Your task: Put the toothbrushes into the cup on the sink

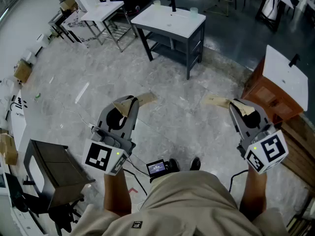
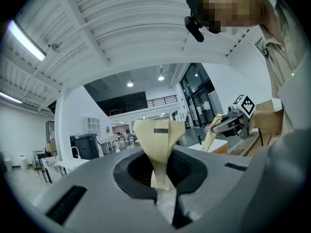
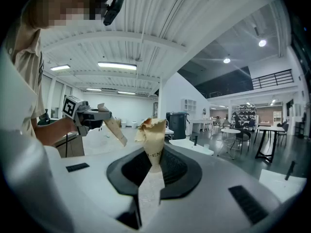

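A white sink [image 1: 170,18] on a dark frame stands far ahead across the floor, with a black faucet [image 1: 173,4] and two pale cups [image 1: 156,4] [image 1: 194,11] on its top. No toothbrush shows in any view. My left gripper [image 1: 142,100] is held level at waist height; its beige-taped jaws [image 2: 160,135] meet with nothing between them. My right gripper [image 1: 219,102] is held beside it, its taped jaws [image 3: 151,132] also together and empty. Each gripper shows in the other's view: the right gripper [image 2: 228,123] and the left gripper [image 3: 92,115].
A second white sink stand [image 1: 101,9] with a wire rack is at the back left. A dark cabinet [image 1: 54,168] stands close at my lower left. A wooden cabinet with a white top [image 1: 283,82] is at the right. Grey floor lies between me and the sink.
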`<state>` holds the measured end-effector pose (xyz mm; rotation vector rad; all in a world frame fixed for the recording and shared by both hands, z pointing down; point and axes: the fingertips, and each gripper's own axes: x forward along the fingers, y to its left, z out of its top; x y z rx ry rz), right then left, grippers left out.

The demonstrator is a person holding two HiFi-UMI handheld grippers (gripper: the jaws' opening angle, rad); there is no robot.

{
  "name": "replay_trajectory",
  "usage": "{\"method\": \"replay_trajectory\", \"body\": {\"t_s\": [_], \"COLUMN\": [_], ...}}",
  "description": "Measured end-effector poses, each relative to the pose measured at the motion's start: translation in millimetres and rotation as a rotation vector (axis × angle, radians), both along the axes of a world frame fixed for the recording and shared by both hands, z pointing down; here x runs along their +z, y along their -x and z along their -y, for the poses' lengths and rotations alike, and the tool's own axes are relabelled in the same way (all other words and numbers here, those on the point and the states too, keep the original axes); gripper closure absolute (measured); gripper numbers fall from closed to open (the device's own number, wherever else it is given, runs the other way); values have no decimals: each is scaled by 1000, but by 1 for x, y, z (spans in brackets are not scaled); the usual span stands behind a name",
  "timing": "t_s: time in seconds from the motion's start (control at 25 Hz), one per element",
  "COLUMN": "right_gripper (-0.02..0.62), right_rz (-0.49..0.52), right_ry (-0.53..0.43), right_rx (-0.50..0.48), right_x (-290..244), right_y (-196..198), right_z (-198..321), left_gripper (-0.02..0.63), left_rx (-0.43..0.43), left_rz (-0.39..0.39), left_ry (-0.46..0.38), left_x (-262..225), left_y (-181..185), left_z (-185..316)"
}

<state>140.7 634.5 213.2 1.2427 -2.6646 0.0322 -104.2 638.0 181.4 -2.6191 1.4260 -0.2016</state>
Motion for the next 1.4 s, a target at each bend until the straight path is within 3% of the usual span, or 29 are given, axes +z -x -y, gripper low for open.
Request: {"method": "replay_trajectory", "body": {"t_s": [0.76, 1.4], "right_gripper": [552, 552], "right_rz": [10, -13], "right_ry": [18, -2], "right_rx": [23, 63], "right_x": [10, -2], "right_y": [31, 99], "right_z": [2, 17], "left_gripper": [565, 564], "left_rx": [22, 61], "left_rz": [-13, -61], "left_ry": [22, -8], "left_x": [19, 19], "left_y": [31, 101], "left_z": [7, 27]}}
